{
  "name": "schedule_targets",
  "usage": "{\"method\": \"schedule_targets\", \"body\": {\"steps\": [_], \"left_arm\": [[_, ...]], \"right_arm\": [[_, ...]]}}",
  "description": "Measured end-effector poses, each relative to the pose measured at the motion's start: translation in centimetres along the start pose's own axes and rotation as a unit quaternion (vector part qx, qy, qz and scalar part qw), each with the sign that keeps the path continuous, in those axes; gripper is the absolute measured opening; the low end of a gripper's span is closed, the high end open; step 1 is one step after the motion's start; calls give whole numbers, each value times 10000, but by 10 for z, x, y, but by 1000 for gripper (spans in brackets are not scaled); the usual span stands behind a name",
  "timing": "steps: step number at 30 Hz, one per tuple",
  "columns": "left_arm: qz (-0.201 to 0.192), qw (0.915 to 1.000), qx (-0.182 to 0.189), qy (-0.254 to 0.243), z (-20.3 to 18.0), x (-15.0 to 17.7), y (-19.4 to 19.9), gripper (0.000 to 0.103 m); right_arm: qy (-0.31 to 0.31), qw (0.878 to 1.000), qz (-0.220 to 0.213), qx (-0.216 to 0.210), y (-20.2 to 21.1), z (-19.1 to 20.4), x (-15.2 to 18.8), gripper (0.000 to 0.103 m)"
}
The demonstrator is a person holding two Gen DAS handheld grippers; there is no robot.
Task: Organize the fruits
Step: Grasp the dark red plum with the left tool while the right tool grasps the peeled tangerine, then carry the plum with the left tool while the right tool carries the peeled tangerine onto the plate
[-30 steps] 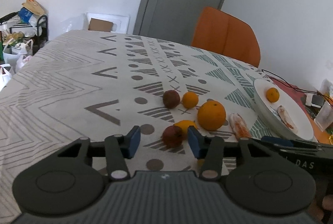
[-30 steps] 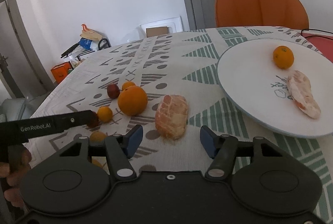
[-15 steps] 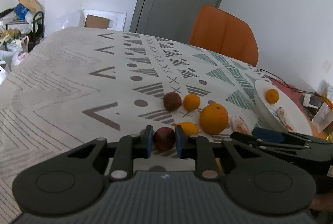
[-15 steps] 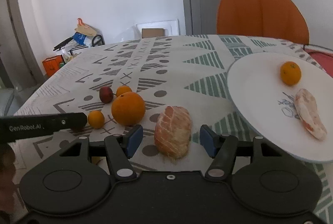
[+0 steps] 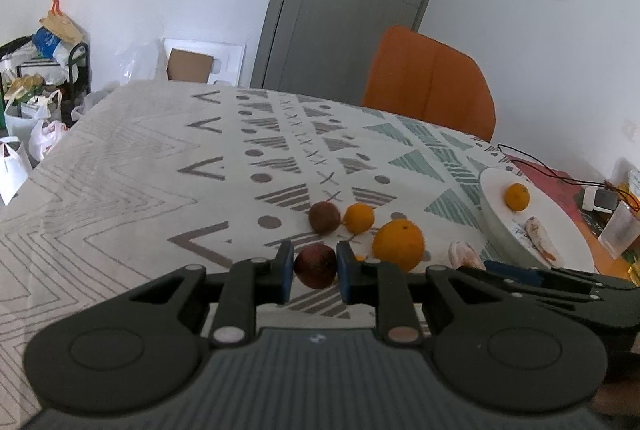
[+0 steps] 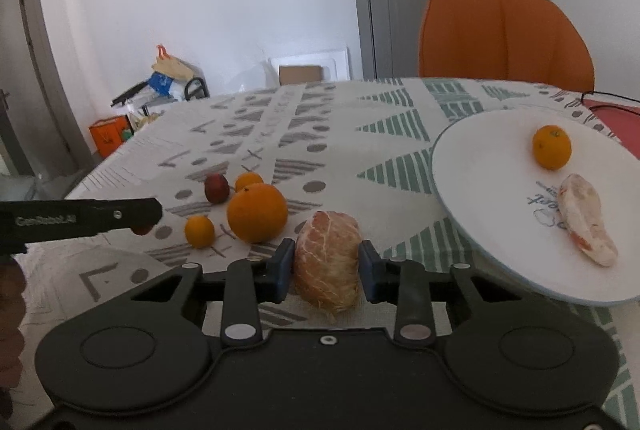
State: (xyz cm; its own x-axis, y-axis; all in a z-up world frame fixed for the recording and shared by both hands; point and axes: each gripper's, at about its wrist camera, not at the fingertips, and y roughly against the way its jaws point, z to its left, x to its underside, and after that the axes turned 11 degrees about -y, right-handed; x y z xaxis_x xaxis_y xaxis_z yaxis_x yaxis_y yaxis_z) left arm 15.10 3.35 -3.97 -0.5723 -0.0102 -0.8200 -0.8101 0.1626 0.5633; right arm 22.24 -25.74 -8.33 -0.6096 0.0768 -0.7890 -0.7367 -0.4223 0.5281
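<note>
Left hand-held gripper [image 5: 315,266] clamped on dark red fruit [image 5: 315,265], low over table [image 5: 120,170] w/ patterned cloth. Right hand-held gripper [image 6: 326,266] just closing, pads now pressing peeled citrus piece [image 6: 327,264] near plate [image 6: 472,166]. Big orange [image 6: 258,207], small oranges & another red fruit [image 6: 216,188] loose on cloth between grippers. On plate: small orange [image 6: 551,147], peeled segment [image 6: 586,224].

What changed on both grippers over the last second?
The left gripper closed on the dark fruit. The right gripper has just been closing onto the peeled fruit. The other fruit and the plate stayed put.
</note>
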Motion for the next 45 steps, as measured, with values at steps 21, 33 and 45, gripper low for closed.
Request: {"method": "schedule_targets", "body": {"steps": [21,33,45], "left_arm": [[-362,9980,285,-443,-57,-17,16,21],[-420,9958,479,-665,-94,-25,8,21],[-367,9939,589,-862,-123,-33,-11,21]], "right_arm": [[-350,9966,-750,62,65,-37,-15,32],[-591,9934,-949,266,83,-72,-16,32],[-835,9908,-1001,368,88,-103,-14,32]]}}
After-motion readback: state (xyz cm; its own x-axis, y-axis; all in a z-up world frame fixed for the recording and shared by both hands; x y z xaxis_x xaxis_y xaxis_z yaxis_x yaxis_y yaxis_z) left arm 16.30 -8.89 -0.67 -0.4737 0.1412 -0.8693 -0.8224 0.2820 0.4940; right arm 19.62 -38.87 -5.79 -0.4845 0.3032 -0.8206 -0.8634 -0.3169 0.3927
